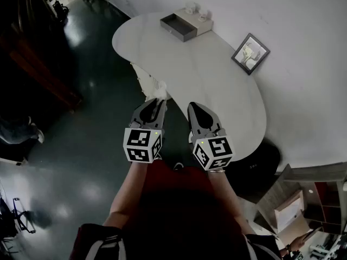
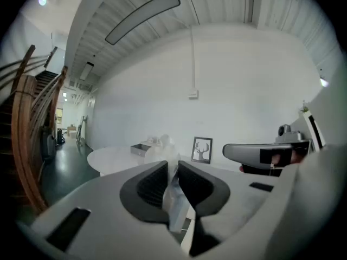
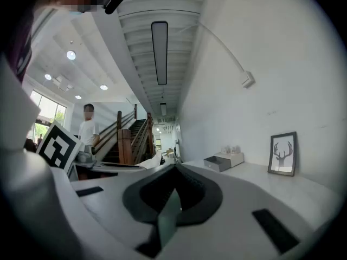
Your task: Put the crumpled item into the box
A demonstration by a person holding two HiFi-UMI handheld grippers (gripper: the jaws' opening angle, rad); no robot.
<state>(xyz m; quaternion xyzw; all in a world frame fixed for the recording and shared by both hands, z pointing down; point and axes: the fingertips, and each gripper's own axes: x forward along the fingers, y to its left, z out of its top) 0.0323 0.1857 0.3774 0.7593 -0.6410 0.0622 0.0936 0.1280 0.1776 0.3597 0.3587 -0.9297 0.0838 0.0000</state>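
My left gripper (image 1: 156,101) is shut on a white crumpled item (image 1: 159,89), held in the air at the near edge of the white table (image 1: 217,85). In the left gripper view the crumpled item (image 2: 174,191) is pinched between the dark pads, sticking out past the tips. The grey open box (image 1: 178,27) stands at the far end of the table, well ahead of both grippers; it also shows as the box (image 2: 141,149) and the box (image 3: 219,162). My right gripper (image 1: 196,109) hovers beside the left, shut, with nothing between its jaws (image 3: 174,169).
A white case (image 1: 197,18) with small things on top sits just behind the grey box. A framed deer picture (image 1: 250,53) leans against the wall at the table's right. Dark glossy floor lies left of the table. A wooden staircase (image 2: 27,140) stands far left, with a person beside it.
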